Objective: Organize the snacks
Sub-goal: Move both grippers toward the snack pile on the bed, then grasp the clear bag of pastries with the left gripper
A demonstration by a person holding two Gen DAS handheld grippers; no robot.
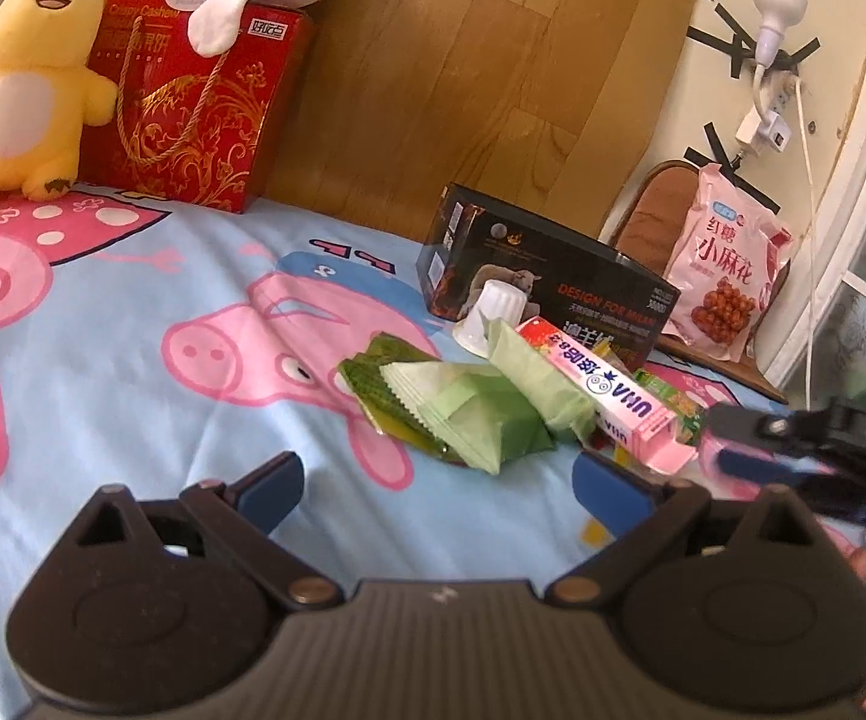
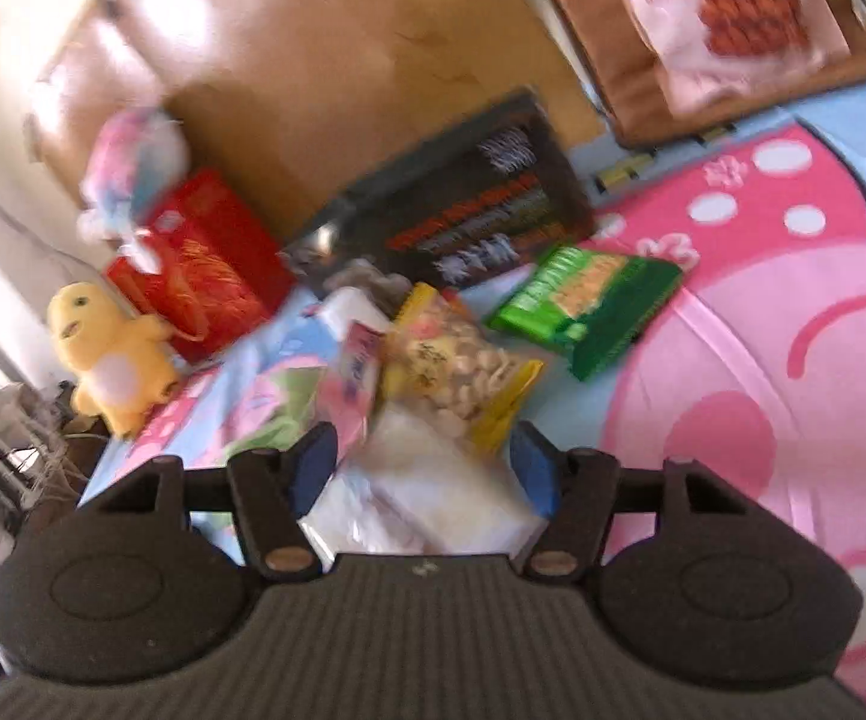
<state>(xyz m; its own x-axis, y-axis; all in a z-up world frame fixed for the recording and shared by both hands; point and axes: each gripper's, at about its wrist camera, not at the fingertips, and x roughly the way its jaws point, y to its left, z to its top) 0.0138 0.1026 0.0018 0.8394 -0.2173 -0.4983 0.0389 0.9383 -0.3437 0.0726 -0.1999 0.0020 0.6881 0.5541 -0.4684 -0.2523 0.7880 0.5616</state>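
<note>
right gripper (image 2: 424, 468) wide around a white packet (image 2: 427, 498), unclamped; blurred; could nudge the pink box (image 2: 358, 372) at eleven o'clock.

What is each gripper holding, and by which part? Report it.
Left gripper: nothing held, fingers open. Right gripper: fingers straddle a white packet; blur hides whether they grip it.

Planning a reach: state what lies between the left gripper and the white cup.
Left wrist view: pale green snack packets lie between left gripper and white cup.
</note>
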